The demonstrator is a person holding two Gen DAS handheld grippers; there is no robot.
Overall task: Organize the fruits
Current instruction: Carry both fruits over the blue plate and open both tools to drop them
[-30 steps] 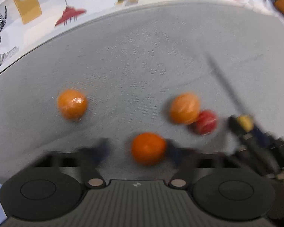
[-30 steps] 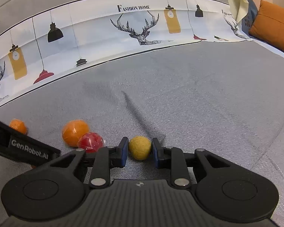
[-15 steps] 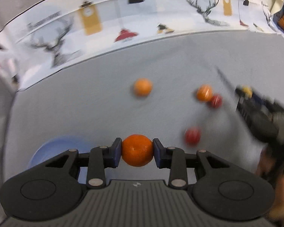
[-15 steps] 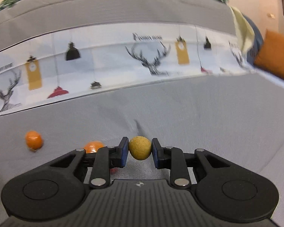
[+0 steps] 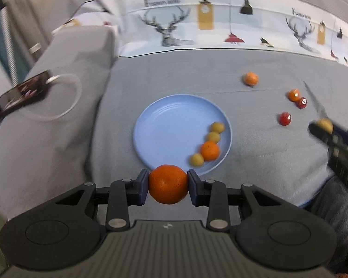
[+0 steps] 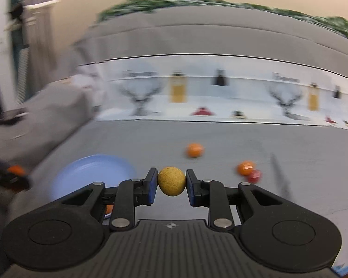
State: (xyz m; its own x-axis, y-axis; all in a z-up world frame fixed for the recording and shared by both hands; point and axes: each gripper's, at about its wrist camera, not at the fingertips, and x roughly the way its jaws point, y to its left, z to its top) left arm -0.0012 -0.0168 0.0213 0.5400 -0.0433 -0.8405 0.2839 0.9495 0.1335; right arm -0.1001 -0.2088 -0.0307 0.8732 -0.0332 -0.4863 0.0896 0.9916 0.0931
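The orange [image 5: 168, 184] sits clamped in my left hand-held gripper [image 5: 168, 186] above the blue plate's [image 5: 164, 125] near rim. My right hand-held gripper [image 6: 171, 183] grips a yellow fruit [image 6: 171, 181] over the grey sofa seat [image 6: 220, 139], right of the plate.

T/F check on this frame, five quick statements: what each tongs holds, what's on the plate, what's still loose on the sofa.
1. The left tongs are shut on an orange. True.
2. The right tongs are open and hold nothing. False: they are shut on a yellow ball.
3. The blue plate holds no fruit. False: three small yellow fruits and a small orange lie along its right side.
4. Two red fruits lie on the grey sofa cushion, off the plate. True.
5. A phone with a white cable rests on the armrest to the plate's left. True.
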